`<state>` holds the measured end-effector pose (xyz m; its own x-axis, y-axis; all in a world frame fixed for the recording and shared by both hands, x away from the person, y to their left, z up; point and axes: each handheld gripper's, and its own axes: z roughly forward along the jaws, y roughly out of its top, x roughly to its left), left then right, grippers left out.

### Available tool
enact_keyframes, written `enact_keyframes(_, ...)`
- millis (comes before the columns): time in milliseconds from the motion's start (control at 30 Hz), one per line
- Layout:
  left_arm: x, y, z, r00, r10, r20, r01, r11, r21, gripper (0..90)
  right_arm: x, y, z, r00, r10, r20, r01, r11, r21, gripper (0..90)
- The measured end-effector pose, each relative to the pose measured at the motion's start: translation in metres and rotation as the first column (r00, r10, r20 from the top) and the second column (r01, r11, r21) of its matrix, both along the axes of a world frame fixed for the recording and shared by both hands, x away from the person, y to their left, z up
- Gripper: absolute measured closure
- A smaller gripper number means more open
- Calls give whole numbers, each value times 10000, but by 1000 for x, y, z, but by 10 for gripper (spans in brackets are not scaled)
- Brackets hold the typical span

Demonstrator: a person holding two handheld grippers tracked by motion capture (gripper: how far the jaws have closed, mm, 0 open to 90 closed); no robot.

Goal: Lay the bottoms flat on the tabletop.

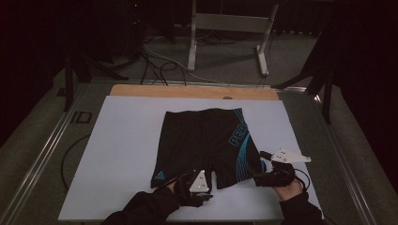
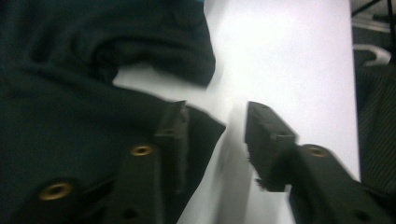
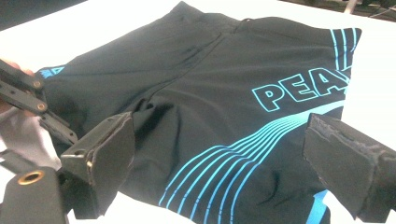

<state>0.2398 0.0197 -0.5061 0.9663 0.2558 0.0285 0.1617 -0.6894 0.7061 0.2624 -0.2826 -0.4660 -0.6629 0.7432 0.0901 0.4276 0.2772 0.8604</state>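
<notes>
- Shorts [image 1: 202, 145], black with turquoise stripes and lettering, lie flat on the white sheet [image 1: 122, 140] that covers the worktop [image 1: 192, 92]; the waistband faces the far edge, both leg hems face the person, so the long axis runs from near to far.
- Bare white sheet lies wide open to the left of the garment and narrower to its right; a thin strip of it separates the hems from the near edge, where both sleeves come in.
- Left gripper [image 1: 201, 183] sits at the hem near the crotch notch; its jaws stand apart, one over the dark cloth, the other over bare sheet, with the hem corner reaching into the gap and nothing pinched.
- Right gripper [image 1: 263, 177] sits at the outer hem of the striped leg; its jaws stand wide open with the striped cloth lying between them, not pressed.
- High view gives the whole outline, the wooden far edge of the worktop, and the cables [image 1: 155, 63] and metal stand [image 1: 230, 28] on the floor beyond.
- Left gripper view [image 2: 215, 135] shows the notch between the legs up close, blurred.
- Right gripper view [image 3: 219, 154] shows the letters "PEA" and a small turquoise logo [image 3: 51, 72] on the other leg.
</notes>
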Motion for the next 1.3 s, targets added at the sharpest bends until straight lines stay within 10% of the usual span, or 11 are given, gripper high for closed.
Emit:
enact_keyframes(333, 6, -29, 25, 9979, -585, 292, 604, 9957, -707, 513, 3, -4, -1, 9997, -231, 96, 231, 9997, 10, 100)
enact_keyframes(733, 24, -71, 6, 9965, -521, 648, 480, 9968, 639, 522, 3, -5, -2, 9998, -199, 36, 199, 9998, 56, 100)
enact_keyframes(1100, 27, -73, -2, 9976, -183, 669, 98, 9920, 1259, 856, 3, -5, -2, 9998, -203, 60, 203, 9998, -27, 100)
enact_keyframes(1300, 18, -60, 24, 9969, -117, 780, 83, 9990, 434, 867, 3, -6, 0, 9996, -255, 122, 254, 9997, 15, 100)
